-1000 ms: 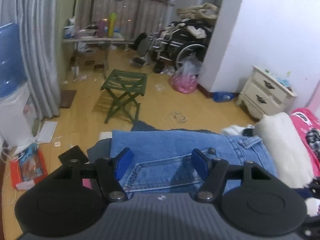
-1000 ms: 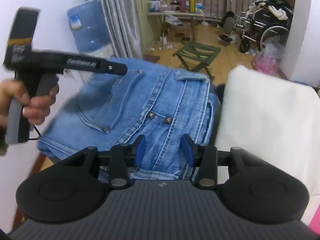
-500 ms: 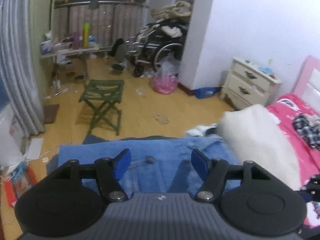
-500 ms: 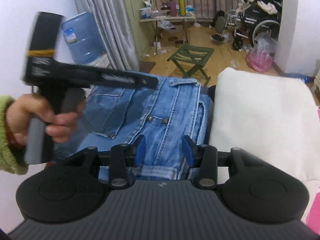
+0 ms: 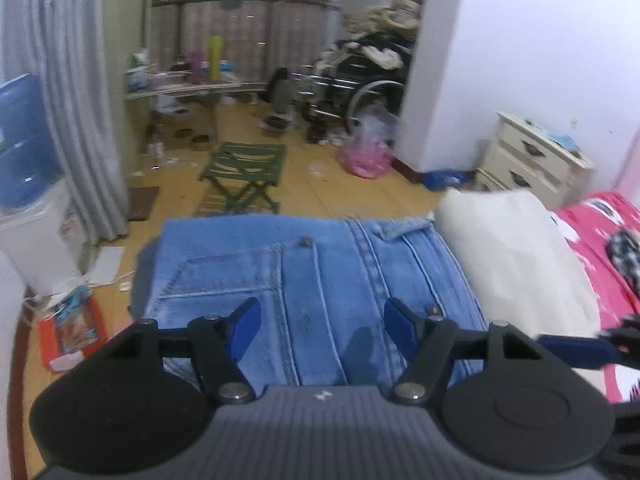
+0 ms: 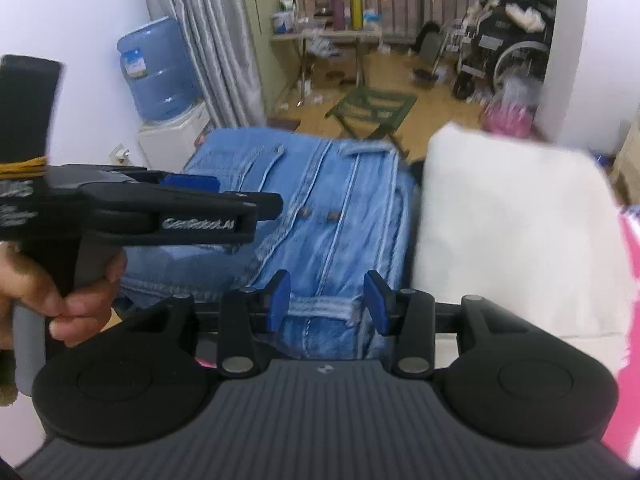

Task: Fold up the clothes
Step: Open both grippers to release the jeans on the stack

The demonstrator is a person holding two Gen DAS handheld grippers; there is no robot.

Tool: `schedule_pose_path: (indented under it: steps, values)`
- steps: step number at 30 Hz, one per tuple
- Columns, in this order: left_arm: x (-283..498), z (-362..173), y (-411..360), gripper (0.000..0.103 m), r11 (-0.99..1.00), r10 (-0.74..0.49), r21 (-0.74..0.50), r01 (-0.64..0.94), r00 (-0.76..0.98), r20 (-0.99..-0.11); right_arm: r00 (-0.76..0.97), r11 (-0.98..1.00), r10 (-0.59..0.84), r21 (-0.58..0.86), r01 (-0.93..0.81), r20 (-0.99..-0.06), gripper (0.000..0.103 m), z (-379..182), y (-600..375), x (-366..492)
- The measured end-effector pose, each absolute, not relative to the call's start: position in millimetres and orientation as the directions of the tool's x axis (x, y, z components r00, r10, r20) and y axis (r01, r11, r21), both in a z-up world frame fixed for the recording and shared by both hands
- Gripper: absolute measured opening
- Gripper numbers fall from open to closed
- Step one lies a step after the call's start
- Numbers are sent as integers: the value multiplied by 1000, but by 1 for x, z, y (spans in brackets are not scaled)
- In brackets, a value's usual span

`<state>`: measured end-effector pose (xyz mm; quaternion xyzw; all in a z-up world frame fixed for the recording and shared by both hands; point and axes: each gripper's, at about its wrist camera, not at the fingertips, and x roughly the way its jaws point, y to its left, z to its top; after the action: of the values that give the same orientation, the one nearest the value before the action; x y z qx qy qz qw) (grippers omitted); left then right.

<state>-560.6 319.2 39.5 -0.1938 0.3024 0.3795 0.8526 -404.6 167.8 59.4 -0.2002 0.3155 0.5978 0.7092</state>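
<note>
Folded blue jeans (image 5: 320, 264) lie flat at the edge of the bed, pockets and waistband up; the right wrist view shows the jeans (image 6: 340, 208) too. My left gripper (image 5: 322, 320) hovers over them, jaws opening, nothing between its fingers. From the side, the left gripper (image 6: 240, 204) sits in a person's hand (image 6: 80, 292). My right gripper (image 6: 327, 300) stands open just above the near waistband, its pads not pressing the cloth. One blue finger of the right gripper (image 5: 576, 352) shows at the right edge.
A white folded cloth or pillow (image 5: 512, 256) lies right beside the jeans on the pink bedding (image 5: 600, 216). Beyond the bed are a green folding stool (image 5: 244, 172), a water dispenser (image 6: 156, 68), a cream nightstand (image 5: 528, 160), a wheelchair (image 5: 360, 80) and a pink bag (image 5: 366, 156).
My left gripper has swung to the right across the jeans, now over their middle. In the right wrist view it has come further in from the left. The right gripper has pulled back slightly.
</note>
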Motion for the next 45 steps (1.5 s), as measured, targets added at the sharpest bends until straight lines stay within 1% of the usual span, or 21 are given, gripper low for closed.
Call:
schedule_pose_path:
  steps: [4,7,11,14,17,21,25,29,32,35,37,40,41,44,45]
  values:
    - [-560,43,311,72,546,568,-68,-835,429,-702,136,278,732,110,-954,-667,40,78,151,-399]
    - [-565,45,298,72,479,553,-75,-875,367,-748,176,332,733,119,-936,-657,40,83,133,-395]
    - [-569,42,281,72,429,570,-42,-902,307,-762,237,397,716,104,-912,-657,40,82,115,-385]
    - [-577,35,274,75,356,564,-38,-934,247,-788,266,441,714,122,-889,-647,40,85,108,-374]
    - [-584,33,274,76,282,559,-45,-958,202,-804,294,483,723,155,-862,-625,40,96,99,-367]
    - [-589,37,275,76,251,556,-34,-967,173,-813,294,493,746,198,-847,-598,41,111,90,-365]
    - [-599,37,279,76,235,570,-34,-971,166,-805,278,467,782,230,-854,-559,41,121,82,-373]
    - [-615,41,287,75,213,563,-75,-974,185,-805,239,422,820,268,-866,-520,41,120,81,-380]
    - [-619,48,292,75,226,583,-80,-971,201,-787,239,405,831,251,-879,-502,41,122,81,-381]
    - [-620,52,293,75,258,586,-96,-961,234,-776,234,394,853,283,-874,-466,41,130,74,-375]
    - [-619,54,288,75,278,596,-84,-957,241,-766,223,380,874,322,-867,-431,41,132,65,-369]
    - [-616,58,278,75,352,639,-43,-935,274,-719,212,342,907,344,-874,-365,43,126,50,-362]
    - [-614,58,276,75,367,648,-34,-930,281,-708,207,336,911,352,-874,-357,44,121,49,-360]
    - [-608,46,285,78,392,599,-49,-919,295,-745,190,329,914,383,-863,-358,44,103,54,-350]
    - [-605,38,290,78,395,570,-44,-918,283,-772,182,332,912,399,-855,-368,44,97,59,-346]
